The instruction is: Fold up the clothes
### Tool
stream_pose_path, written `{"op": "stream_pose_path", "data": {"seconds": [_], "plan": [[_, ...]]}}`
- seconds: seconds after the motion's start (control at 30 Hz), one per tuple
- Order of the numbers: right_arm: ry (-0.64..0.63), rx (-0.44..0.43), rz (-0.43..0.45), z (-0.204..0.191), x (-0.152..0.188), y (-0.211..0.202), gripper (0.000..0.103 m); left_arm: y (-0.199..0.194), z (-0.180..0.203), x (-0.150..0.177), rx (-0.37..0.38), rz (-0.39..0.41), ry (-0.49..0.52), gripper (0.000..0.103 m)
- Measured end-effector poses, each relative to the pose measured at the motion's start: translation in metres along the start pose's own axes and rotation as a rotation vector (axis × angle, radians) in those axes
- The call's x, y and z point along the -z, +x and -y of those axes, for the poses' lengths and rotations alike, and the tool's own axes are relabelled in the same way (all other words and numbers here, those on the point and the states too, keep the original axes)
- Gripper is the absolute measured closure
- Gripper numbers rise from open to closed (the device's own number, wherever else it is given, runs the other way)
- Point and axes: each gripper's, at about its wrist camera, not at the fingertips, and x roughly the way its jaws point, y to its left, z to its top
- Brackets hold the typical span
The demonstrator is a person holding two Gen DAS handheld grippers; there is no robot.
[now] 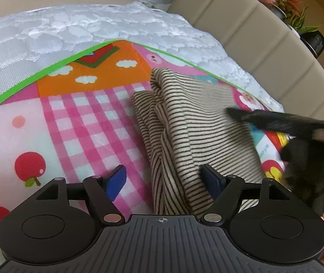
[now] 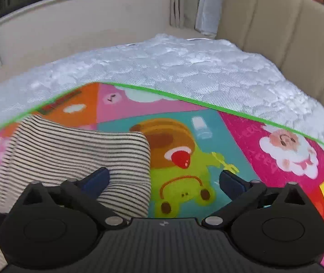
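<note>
Bright play mat (image 2: 184, 122) is spread over bedding; the striped garment (image 1: 191, 122) lies folded. Both the left gripper (image 1: 164, 177) and right gripper (image 2: 164, 179) are held wide open, apparently gripping nothing; layers should be squared before pressing.

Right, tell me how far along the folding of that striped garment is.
Done: the striped garment lies doubled over in layers on the patchwork play mat. In hand: nothing is gripped; the left gripper stands open astride the garment's near end, and the right gripper is open over its right edge. Left: the folded edges look uneven, so probably another fold or some tidying.
</note>
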Motion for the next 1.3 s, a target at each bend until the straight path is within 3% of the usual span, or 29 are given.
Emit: {"op": "stream_pose_path", "data": {"seconds": [0.13, 0.27, 0.37, 0.7, 1.3], "plan": [[0.008, 0.001, 0.02, -0.002, 0.004, -0.01, 0.001, 0.0, 0.0, 0.0, -0.006, 0.004, 0.003, 0.024], [0.103, -0.149, 0.037, 0.015, 0.009, -0.044, 0.0, 0.002, 0.0, -0.001, -0.005, 0.003, 0.009, 0.021], [0.047, -0.2, -0.005, 0.011, 0.029, -0.057, 0.0, 0.002, 0.001, -0.001, -0.008, 0.004, 0.013, 0.02], [-0.02, -0.143, -0.021, -0.014, 0.041, -0.044, 0.0, 0.001, 0.003, 0.001, -0.031, 0.013, 0.023, 0.019], [-0.003, -0.111, 0.019, -0.019, 0.052, -0.047, 0.0, 0.001, 0.003, 0.003, -0.036, 0.017, 0.022, 0.015]]}}
